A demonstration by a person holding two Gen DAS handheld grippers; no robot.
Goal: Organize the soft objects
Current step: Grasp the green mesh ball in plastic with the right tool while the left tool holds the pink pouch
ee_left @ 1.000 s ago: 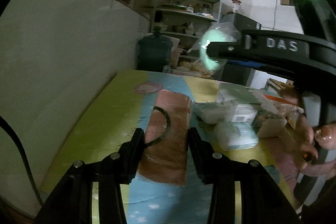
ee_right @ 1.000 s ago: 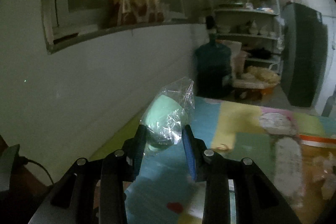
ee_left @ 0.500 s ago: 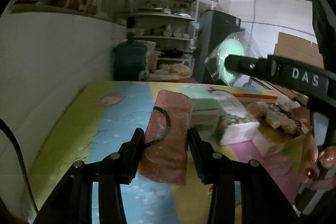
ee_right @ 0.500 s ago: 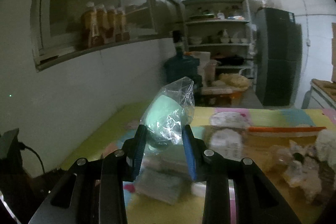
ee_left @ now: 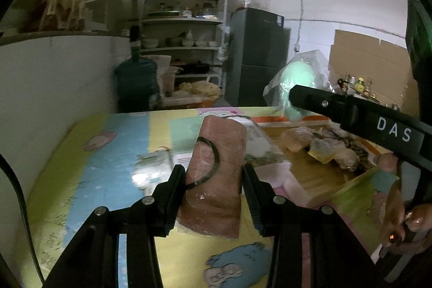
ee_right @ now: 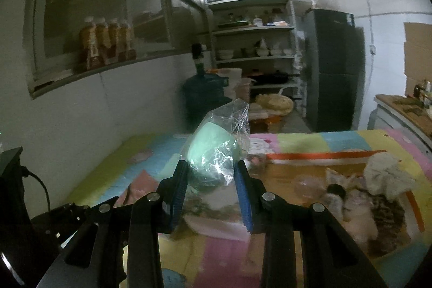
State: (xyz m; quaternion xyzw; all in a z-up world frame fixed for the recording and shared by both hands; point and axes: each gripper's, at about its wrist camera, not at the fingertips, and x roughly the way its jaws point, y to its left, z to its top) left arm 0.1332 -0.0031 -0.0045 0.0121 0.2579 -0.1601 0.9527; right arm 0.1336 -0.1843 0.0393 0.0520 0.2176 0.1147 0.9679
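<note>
Left wrist view: the left hand-held gripper (ee_left: 214, 180) is clenched on a flat reddish-brown packet in clear wrap with a black curved mark on its face (ee_left: 216, 169); both black fingers press its side edges and it is held clear above the tabletop (ee_left: 81, 180), which is covered by a pastel patchwork cartoon mat. Below and beyond the packet, near the middle of the tabletop, lie a small clear-wrapped whitish pack (ee_left: 152, 169) and a white printed sheet; its print is too blurred to read. Toward the right edge sits a shallow orange-rimmed cardboard tray (ee_left: 318, 180) with crumpled soft items in it. Across the right side reaches a black finger of the right hand-held gripper (ee_left: 294, 99), with white letters "DAS" readable on its arm. It grips a pale green rounded sponge in a clear plastic bag (ee_left: 299, 77), up in the air over the far right part of the tabletop. A person's fingers show at the lower right.

Right wrist view: the right hand-held gripper (ee_right: 212, 174) is clenched on the pale green sponge in its clear bag (ee_right: 216, 150); the blue pads press the bag from both sides, with the bag's crinkled top standing above them. The tray (ee_right: 337, 161) lies toward the right edge with a whitish crumpled cloth (ee_right: 386, 172) in it. The label on the dark refrigerator (ee_right: 334, 66) behind is unreadable.
</note>
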